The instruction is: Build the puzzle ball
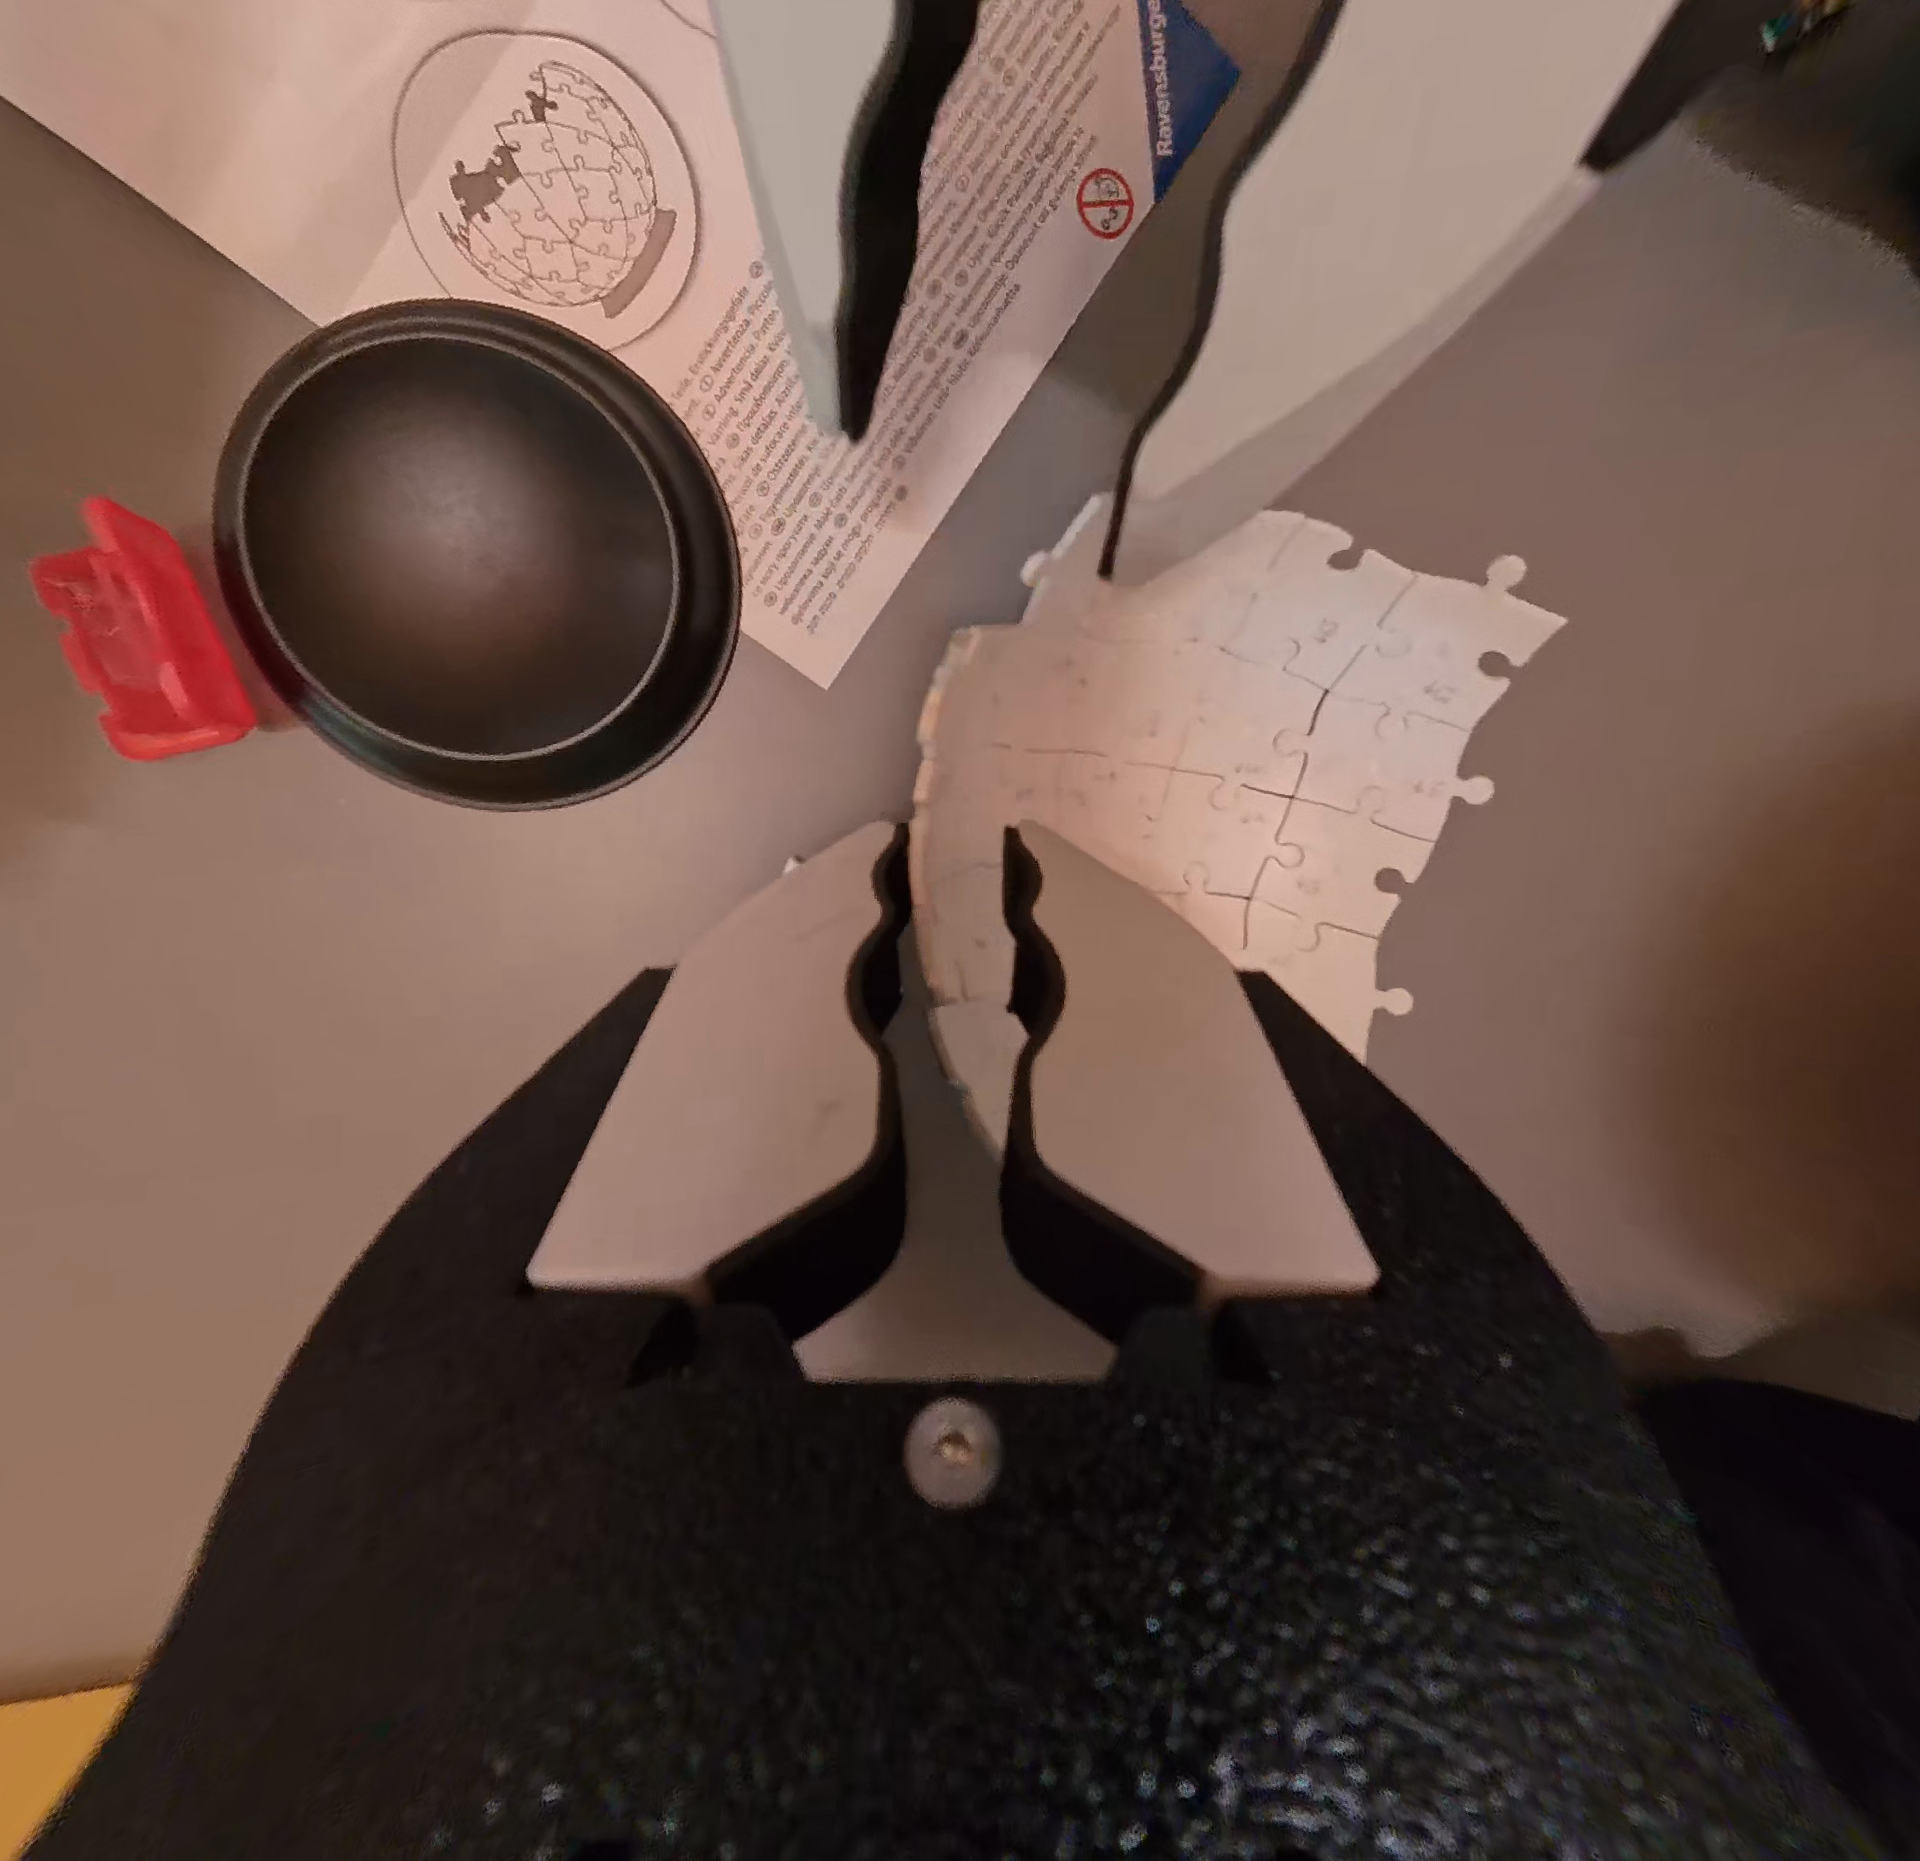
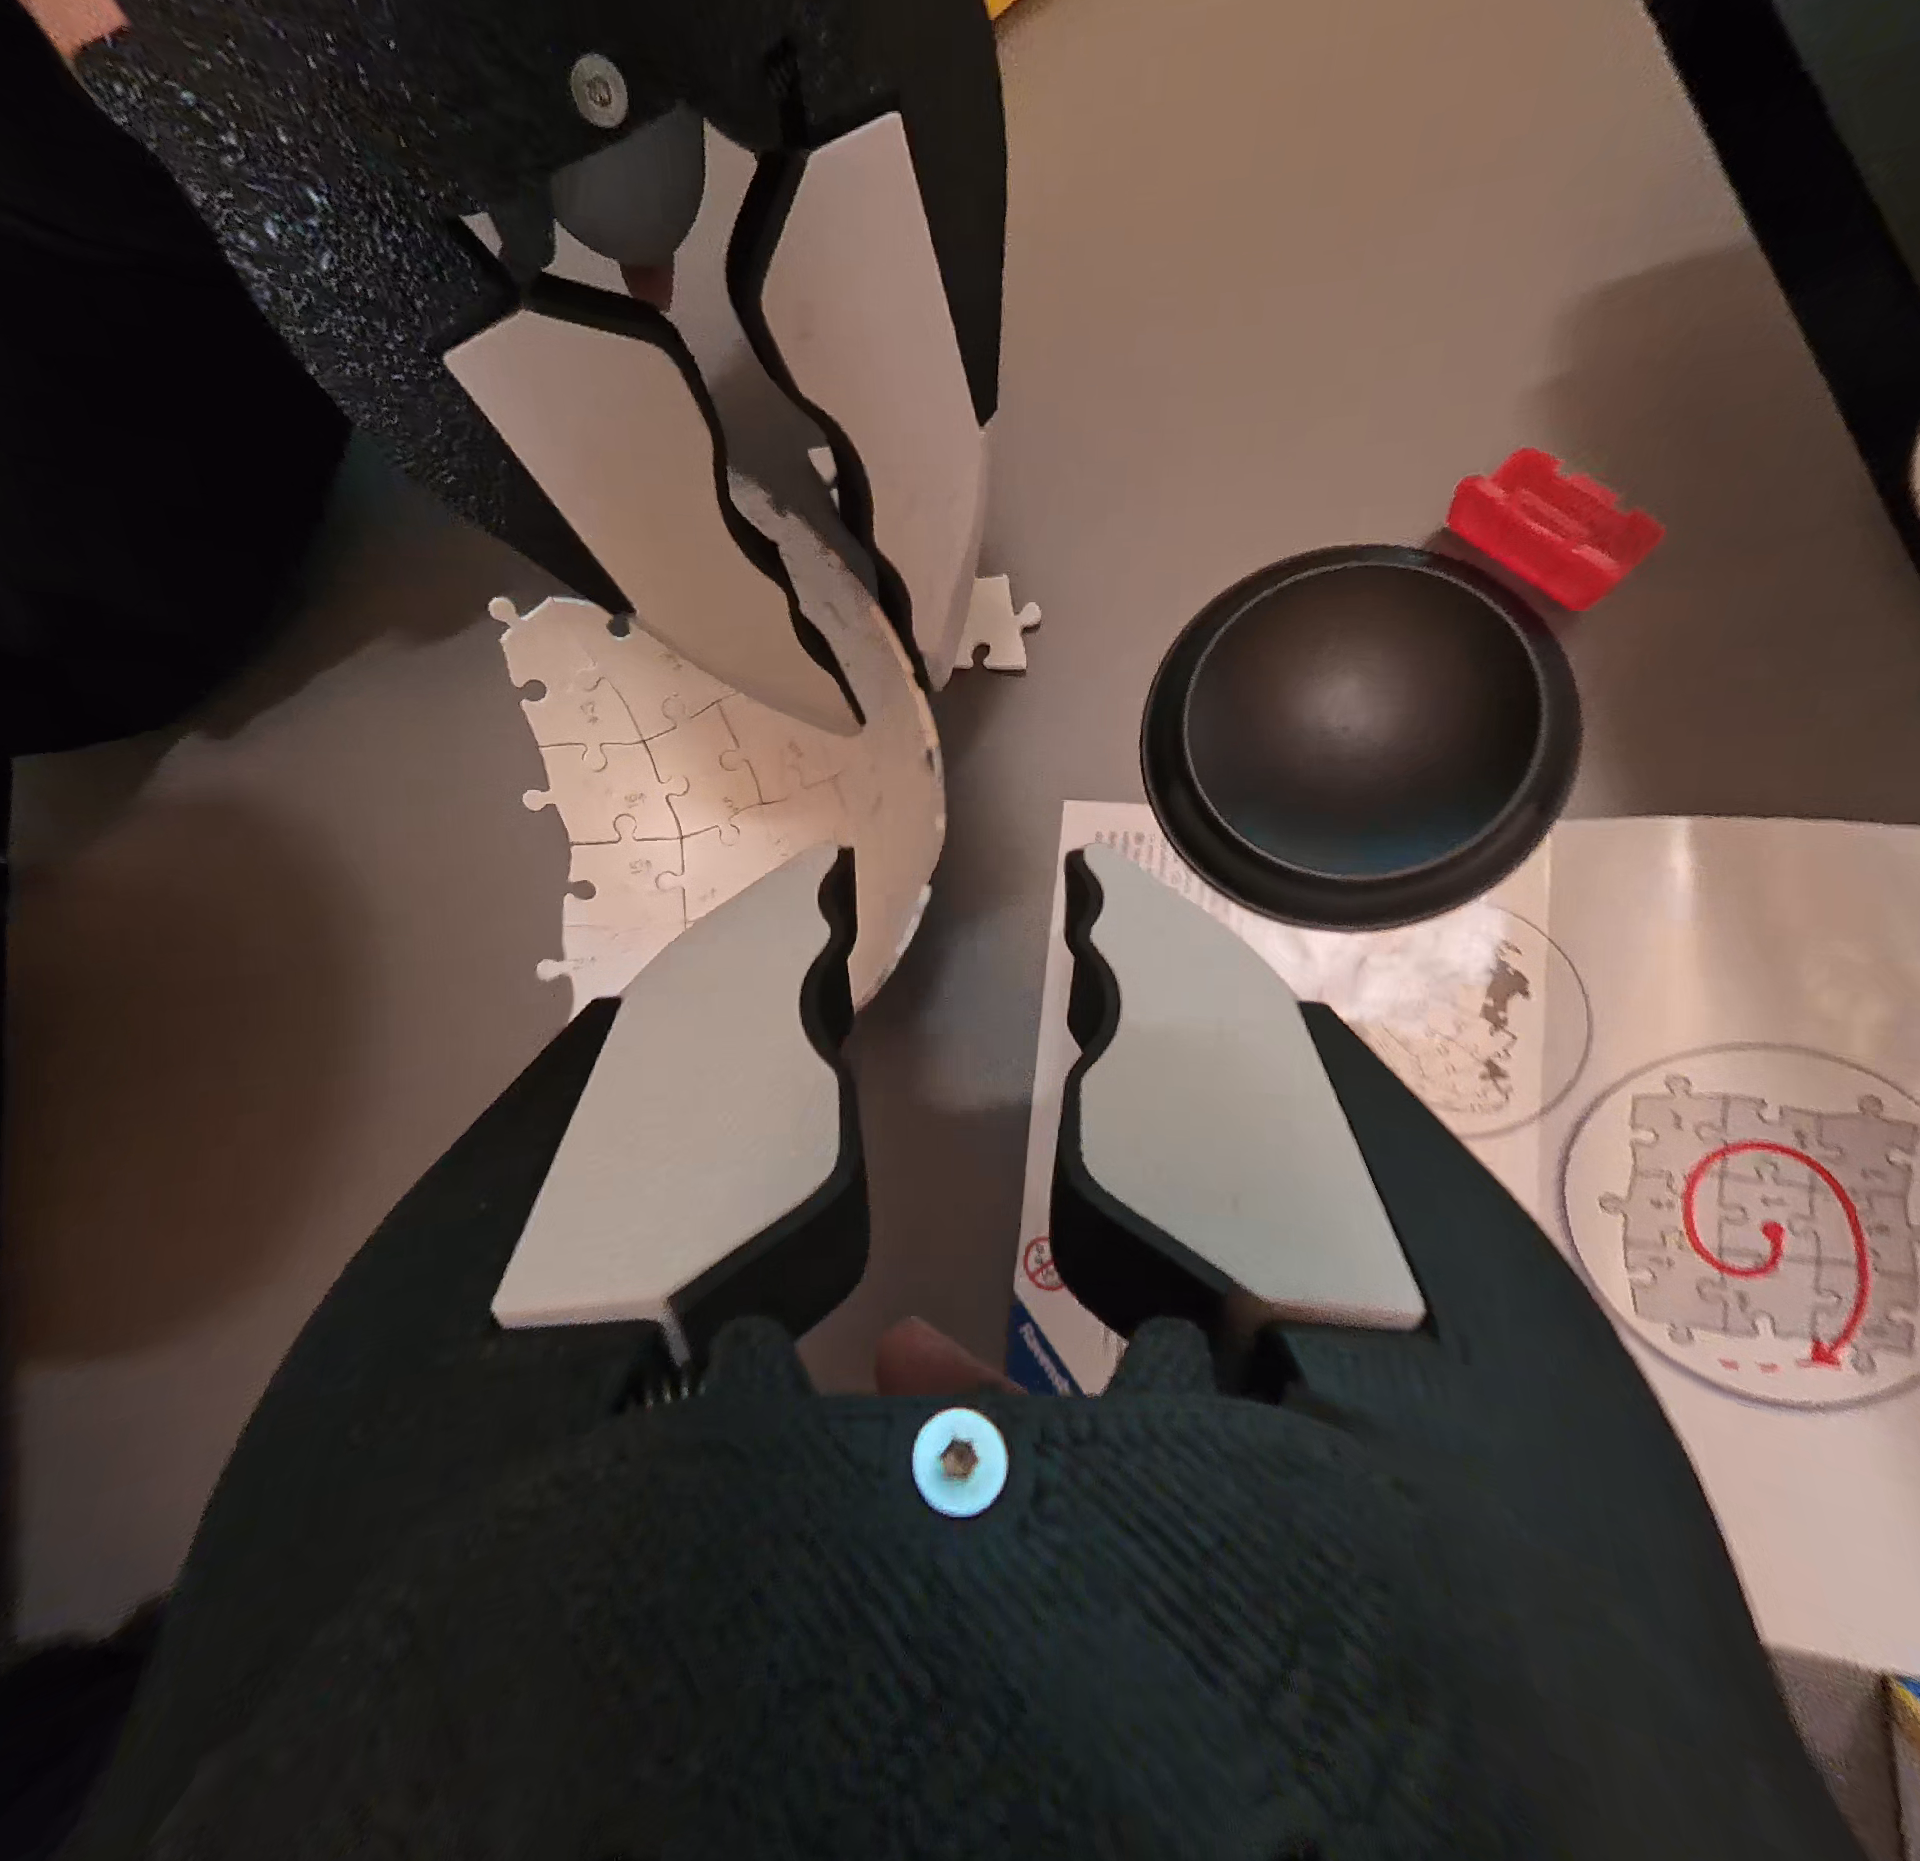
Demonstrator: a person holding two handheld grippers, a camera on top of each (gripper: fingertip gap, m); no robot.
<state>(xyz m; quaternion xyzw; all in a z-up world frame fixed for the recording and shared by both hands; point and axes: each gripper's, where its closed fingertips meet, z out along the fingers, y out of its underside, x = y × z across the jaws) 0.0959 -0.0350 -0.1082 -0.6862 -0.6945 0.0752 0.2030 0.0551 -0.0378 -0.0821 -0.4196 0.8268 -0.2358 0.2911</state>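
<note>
A curved white section of joined puzzle pieces [image 1: 1247, 772] stands on the grey table, its blank inner side showing. My left gripper [image 1: 954, 840] is shut on the section's rim and holds it up on edge. In the right wrist view the section [image 2: 675, 803] sits left of centre, with the left gripper [image 2: 888, 694] clamped on its rim from above. My right gripper [image 2: 961, 861] is open and empty, its left finger [image 2: 727, 1032] just over the section's near edge. In the left wrist view the right gripper [image 1: 977, 497] comes in from the top.
A black round stand [image 1: 468, 554] [image 2: 1361, 731] sits on the table with a red plastic part [image 1: 135, 627] [image 2: 1548, 538] beside it. A printed instruction sheet [image 1: 520, 149] [image 2: 1714, 928] lies flat. One loose white puzzle piece [image 2: 997, 627] lies by the left gripper. Spacing between my two grippers at the tips: around 5 cm.
</note>
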